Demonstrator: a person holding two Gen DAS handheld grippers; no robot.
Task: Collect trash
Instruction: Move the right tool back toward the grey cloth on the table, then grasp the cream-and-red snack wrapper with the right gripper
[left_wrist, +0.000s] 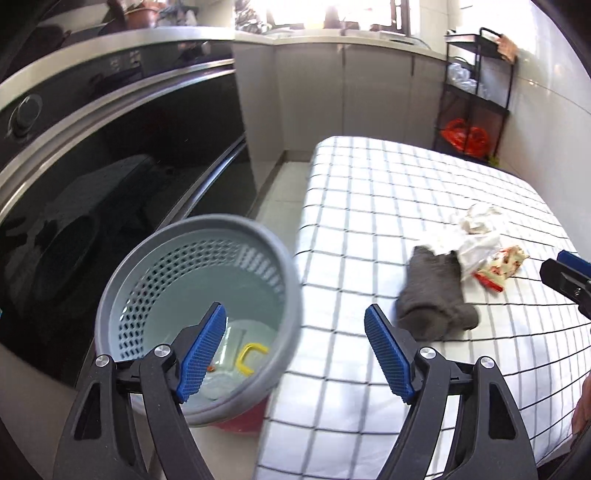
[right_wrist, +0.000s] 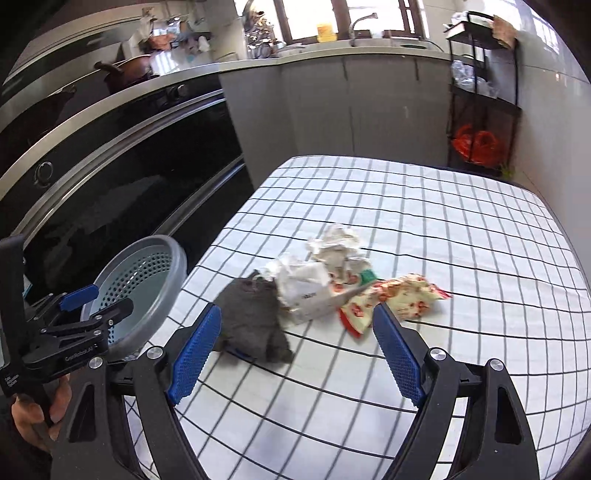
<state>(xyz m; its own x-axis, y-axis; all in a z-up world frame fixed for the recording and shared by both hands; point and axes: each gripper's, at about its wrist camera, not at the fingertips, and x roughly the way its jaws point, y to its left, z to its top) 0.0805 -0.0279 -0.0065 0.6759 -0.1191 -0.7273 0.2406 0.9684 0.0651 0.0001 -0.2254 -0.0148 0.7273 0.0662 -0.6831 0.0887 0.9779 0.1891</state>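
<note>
A grey perforated trash basket (left_wrist: 258, 236) stands on the floor left of the checked table (left_wrist: 369, 206); it holds clear plastic and a yellow piece (left_wrist: 251, 356). My left gripper (left_wrist: 295, 350) is open and empty, over the gap between basket and table edge. On the table lie a grey sock (right_wrist: 255, 321), a white tissue pack (right_wrist: 306, 291), crumpled paper (right_wrist: 338, 243) and a red-patterned wrapper (right_wrist: 402, 295). My right gripper (right_wrist: 295, 350) is open and empty, just short of the sock and wrapper. In the right wrist view the basket (right_wrist: 166, 266) and the left gripper (right_wrist: 94, 299) show at left.
A black oven front (left_wrist: 129, 177) runs along the left. Grey cabinets (left_wrist: 351, 96) stand behind the table. A black wire rack (left_wrist: 476, 92) with a red bag (left_wrist: 465, 136) stands at the back right by the wall.
</note>
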